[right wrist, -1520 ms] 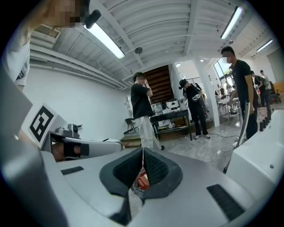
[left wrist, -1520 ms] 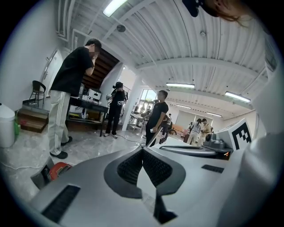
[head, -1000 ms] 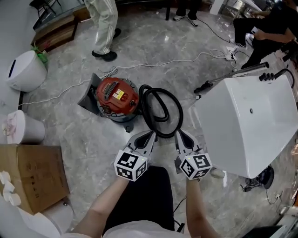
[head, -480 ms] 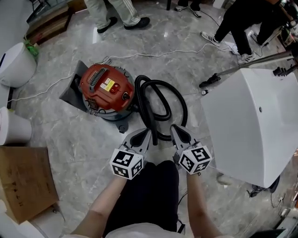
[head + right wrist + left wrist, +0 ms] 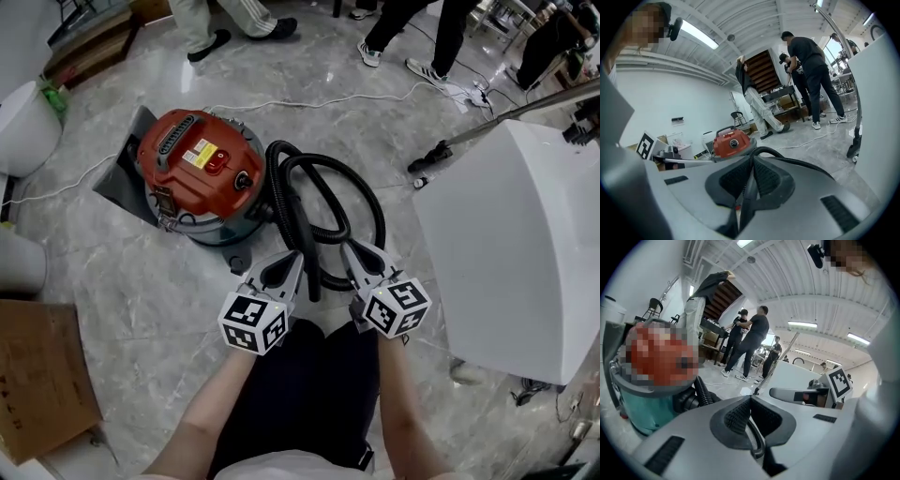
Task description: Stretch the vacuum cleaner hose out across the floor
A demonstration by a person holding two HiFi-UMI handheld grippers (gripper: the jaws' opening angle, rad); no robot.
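I see glossy marble floor (image 5: pixel 112 272), white cable (image 5: pixel 314 101) across it; left gripper (image 5: pixel 296 255), right gripper (image 5: pixel 347 247): jaws pressed together, empty, beside hose (image 5: pixel 281 192).

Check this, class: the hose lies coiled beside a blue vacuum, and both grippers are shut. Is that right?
No: the vacuum is red, not blue, as the head view shows. The hose does lie coiled beside it, and the left gripper and right gripper are shut.
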